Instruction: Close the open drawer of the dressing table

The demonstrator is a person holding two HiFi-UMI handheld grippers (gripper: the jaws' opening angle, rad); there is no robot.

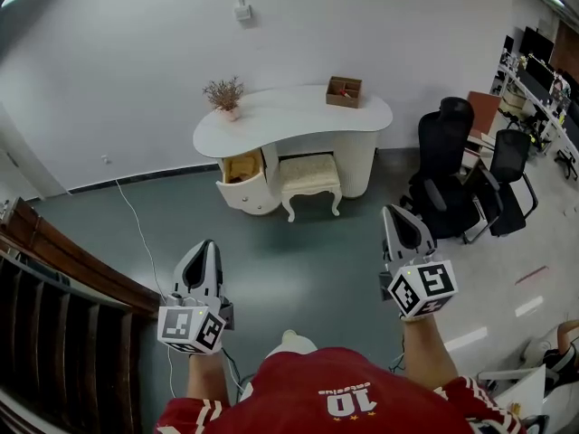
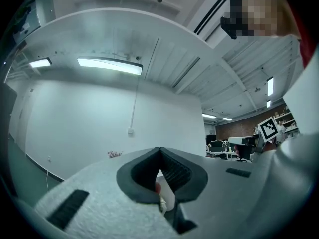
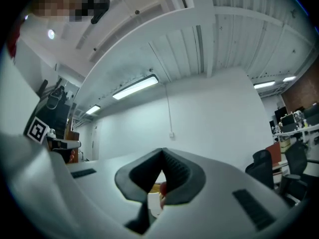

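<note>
The white dressing table (image 1: 289, 116) stands against the far wall in the head view. Its upper left drawer (image 1: 242, 168) is pulled out, showing a tan inside. Both grippers hang well short of it over the grey floor, pointing toward the table. My left gripper (image 1: 208, 245) is at the lower left and my right gripper (image 1: 395, 211) at the lower right. In the left gripper view the jaws of my left gripper (image 2: 159, 149) meet at the tips with nothing between them. In the right gripper view those of my right gripper (image 3: 162, 150) do the same.
A cream stool (image 1: 309, 181) sits in the table's knee space, right of the drawer. On the tabletop are a dried plant (image 1: 223, 93) and a wooden box (image 1: 344, 90). Black office chairs (image 1: 452, 179) stand at the right, dark wooden furniture (image 1: 63, 260) at the left, and a cable (image 1: 136, 233) crosses the floor.
</note>
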